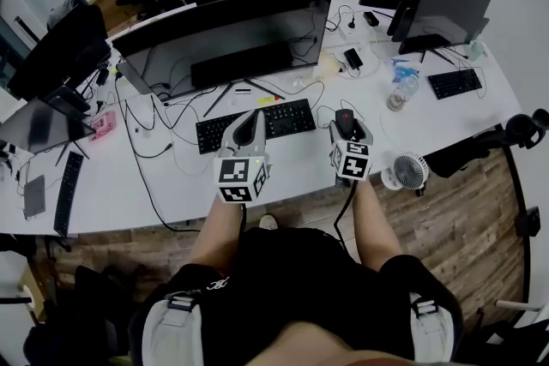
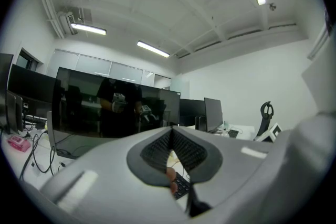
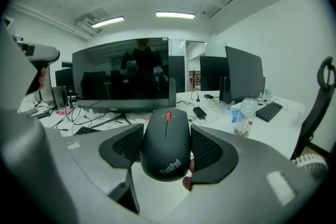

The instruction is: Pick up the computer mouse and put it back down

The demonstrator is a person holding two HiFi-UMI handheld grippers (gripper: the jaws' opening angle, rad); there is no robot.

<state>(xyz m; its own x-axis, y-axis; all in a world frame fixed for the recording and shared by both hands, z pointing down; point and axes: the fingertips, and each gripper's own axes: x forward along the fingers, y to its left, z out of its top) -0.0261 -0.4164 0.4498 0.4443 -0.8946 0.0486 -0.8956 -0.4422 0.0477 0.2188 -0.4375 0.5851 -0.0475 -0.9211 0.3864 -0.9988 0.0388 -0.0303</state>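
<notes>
One computer mouse (image 3: 166, 148), black with a red wheel, sat between the jaws of the right gripper (image 1: 350, 130), its ribbed pads (image 3: 208, 149) pressed against the mouse's two sides and its tail end pointing back towards the camera. It was over the white desk (image 1: 446, 111), just right of the keyboard (image 1: 283, 117). Neither view showed whether its underside rested on the surface or hung above it.

The main risk looked to be slip. The shell was smooth and curved, and it narrowed towards the rear, so a light clamp or a sudden tilt could squeeze it out backwards or let it pivot nose-down. A drop onto the desk would probably follow. Setting it down at an angle could make it skid towards the keyboard.

The left gripper (image 1: 246, 126) hovered over the keyboard with its jaws together and nothing between them. A careless sweep there could press keys.
</notes>
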